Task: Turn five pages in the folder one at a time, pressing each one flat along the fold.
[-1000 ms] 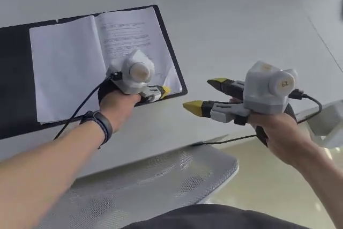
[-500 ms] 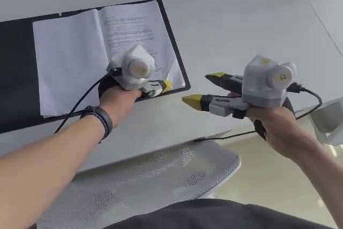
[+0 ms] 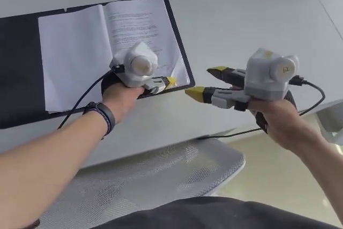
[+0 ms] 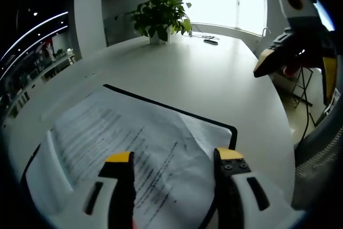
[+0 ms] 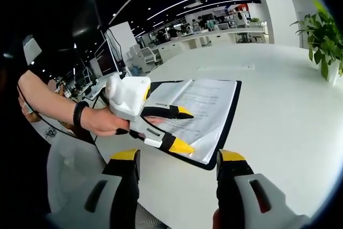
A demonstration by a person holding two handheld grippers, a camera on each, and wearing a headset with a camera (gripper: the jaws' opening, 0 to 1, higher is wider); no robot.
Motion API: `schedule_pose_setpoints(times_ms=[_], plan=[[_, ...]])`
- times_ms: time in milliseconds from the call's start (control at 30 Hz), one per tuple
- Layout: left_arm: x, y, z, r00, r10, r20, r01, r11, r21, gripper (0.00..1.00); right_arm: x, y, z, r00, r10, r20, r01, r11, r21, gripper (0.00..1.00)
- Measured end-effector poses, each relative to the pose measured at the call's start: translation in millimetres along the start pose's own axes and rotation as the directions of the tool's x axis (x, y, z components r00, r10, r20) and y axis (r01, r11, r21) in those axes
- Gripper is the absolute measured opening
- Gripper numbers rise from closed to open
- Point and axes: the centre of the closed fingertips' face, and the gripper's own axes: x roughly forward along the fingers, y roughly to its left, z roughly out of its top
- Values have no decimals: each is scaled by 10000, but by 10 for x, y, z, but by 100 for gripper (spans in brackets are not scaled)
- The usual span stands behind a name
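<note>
- Currently the step in hand looks like taking hold of a page. The left gripper (image 3: 163, 85) hovers over the near outer corner of the right page (image 3: 142, 30). Its fingers (image 4: 120, 183) are spread wide to either side of that corner and hold nothing.
- The folder (image 3: 16, 52) lies open on the table (image 3: 257, 20), close to the table's near edge. Its fold runs away from that edge between two white pages.
- The right gripper (image 3: 206, 81) hangs over the near edge, just beside the folder's outer side. Its fingers (image 5: 230, 181) are also wide apart and empty.
- How many of the five pages are already turned cannot be told.
- Next, probably, the left fingers must close on a single sheet at the corner and carry it across the fold. A gripper would then press the sheet flat along the fold.
</note>
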Motion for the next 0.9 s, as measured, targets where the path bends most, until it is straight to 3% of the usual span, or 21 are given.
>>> schedule_pose_setpoints(times_ms=[167,233,333,400,567,633,733,900], plan=[[0,-2,4,10000,25,-40,-25,10000,-60,59,-6,-8,0,10000,0,69,0,10000,74,56],[-6,-75,27,9998,-50,-178,49,10000,-65,53,-5,-11,-10,10000,-5,79,4,9999,126,56],[-23,-213,46,9999,-92,-63,95,9991,414,41,4,-7,-27,10000,-1,81,-1,9998,210,56],[-10,-266,38,9999,-123,-27,124,9991,403,41,10,-1,-33,10000,10,74,-12,9997,241,56],[19,-244,26,9999,-106,58,103,9985,528,37,7,-11,-16,9999,-7,128,3,9996,275,55],[22,-278,29,9995,-284,156,271,9966,774,30,7,-20,-16,9999,-21,135,17,9995,301,55],[25,-241,30,9998,-24,219,3,9955,946,10,5,-22,-19,9999,-14,118,10,9996,278,55],[29,-246,22,9996,104,263,-139,9905,1366,7,9,-32,-35,9999,-5,128,1,9994,344,55]])
